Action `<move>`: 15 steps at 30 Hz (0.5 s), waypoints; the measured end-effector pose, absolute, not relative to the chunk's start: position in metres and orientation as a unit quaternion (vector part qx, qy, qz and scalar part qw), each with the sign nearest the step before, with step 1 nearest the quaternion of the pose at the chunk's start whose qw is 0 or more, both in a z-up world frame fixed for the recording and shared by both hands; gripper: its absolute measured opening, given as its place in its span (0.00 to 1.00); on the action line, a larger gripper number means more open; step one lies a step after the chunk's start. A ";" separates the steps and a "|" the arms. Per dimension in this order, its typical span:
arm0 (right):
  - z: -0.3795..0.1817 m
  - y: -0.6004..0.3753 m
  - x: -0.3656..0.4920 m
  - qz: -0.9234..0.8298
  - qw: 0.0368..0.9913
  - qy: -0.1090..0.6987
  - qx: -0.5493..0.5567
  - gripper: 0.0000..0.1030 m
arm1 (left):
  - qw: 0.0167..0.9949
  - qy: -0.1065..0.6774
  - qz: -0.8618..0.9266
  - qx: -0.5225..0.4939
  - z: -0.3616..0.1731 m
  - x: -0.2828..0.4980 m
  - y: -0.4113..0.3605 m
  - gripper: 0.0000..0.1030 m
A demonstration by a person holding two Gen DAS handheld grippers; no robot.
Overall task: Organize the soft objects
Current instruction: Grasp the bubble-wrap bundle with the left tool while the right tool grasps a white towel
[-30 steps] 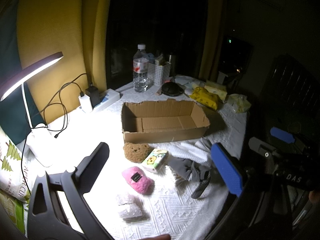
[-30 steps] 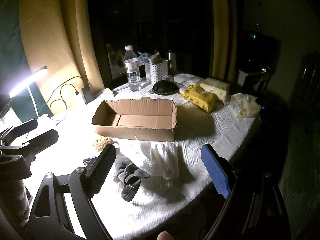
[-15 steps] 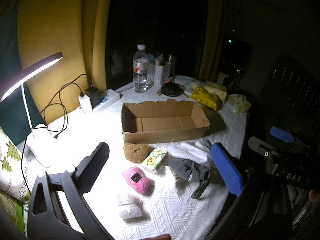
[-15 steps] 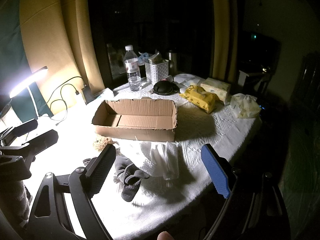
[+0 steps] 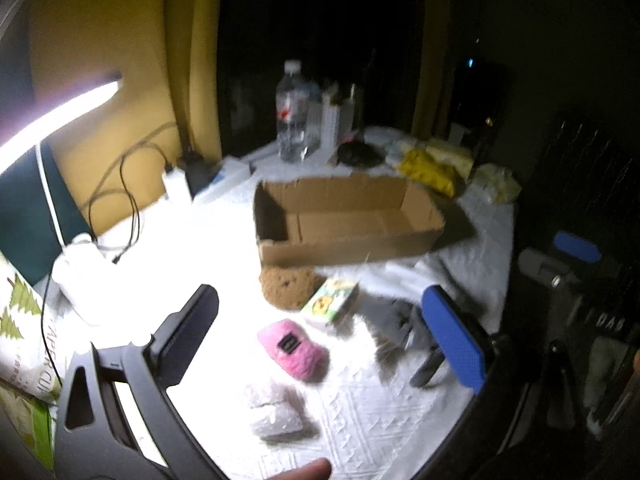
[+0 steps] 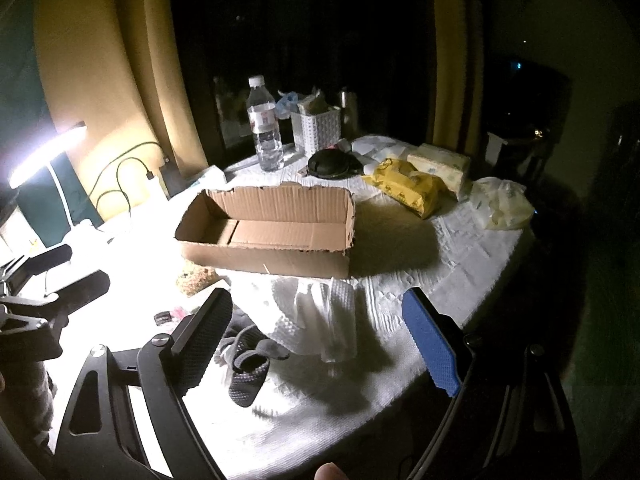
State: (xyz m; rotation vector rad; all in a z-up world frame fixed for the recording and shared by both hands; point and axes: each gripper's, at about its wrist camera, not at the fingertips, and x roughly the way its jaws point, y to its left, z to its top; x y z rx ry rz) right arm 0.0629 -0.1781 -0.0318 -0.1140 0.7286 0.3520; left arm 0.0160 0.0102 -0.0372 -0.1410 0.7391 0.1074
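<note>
Two hand-held grippers, left hand-held gripper (image 5: pixel 320 344) and right hand-held gripper (image 6: pixel 320 344), hover released over the counter (image 6: pixel 460 248), where the empty cardboard box (image 6: pixel 276 256) sits beside a limp white towel (image 6: pixel 316 316) and pink plush (image 5: pixel 294 348), both light, squashy, best pinched mid-body.

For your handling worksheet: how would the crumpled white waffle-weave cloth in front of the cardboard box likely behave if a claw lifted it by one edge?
The white cloth lies in loose folds, so it would probably hang limp and unfold. It looks thin, so likely light. Its waffle texture should resist slipping. The dark sock lies against it and might get dragged.
</note>
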 end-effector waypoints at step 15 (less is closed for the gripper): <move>-0.085 -0.195 0.092 0.192 0.892 0.407 -0.042 0.79 | 0.884 0.450 0.098 -0.081 -0.126 0.015 0.026 0.99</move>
